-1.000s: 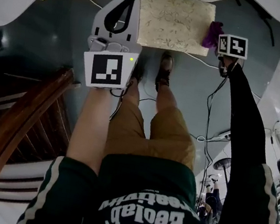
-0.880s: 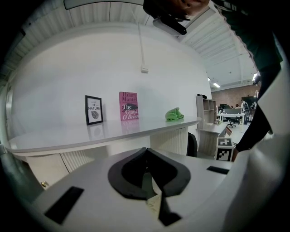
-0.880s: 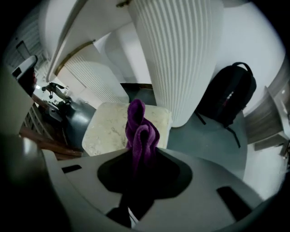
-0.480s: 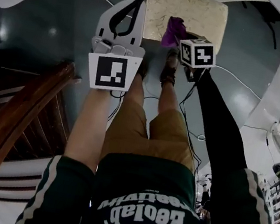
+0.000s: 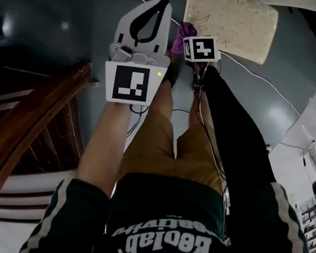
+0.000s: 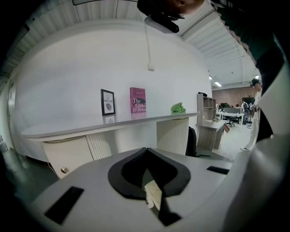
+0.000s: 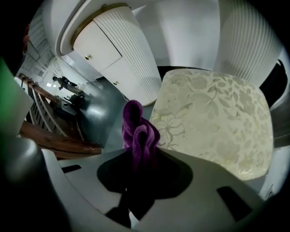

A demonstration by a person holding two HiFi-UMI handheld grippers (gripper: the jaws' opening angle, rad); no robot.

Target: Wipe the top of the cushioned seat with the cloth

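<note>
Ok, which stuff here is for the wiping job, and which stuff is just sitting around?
For the job:
purple cloth
cushioned seat
right gripper, shut on the cloth

Just sitting around:
framed picture
pink book
green lump
wooden railing

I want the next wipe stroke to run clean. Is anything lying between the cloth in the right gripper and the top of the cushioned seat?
Nothing visible does. The right gripper is shut on the purple cloth, held beside a corner of the cushioned seat, and the seat top in view is bare.
</note>
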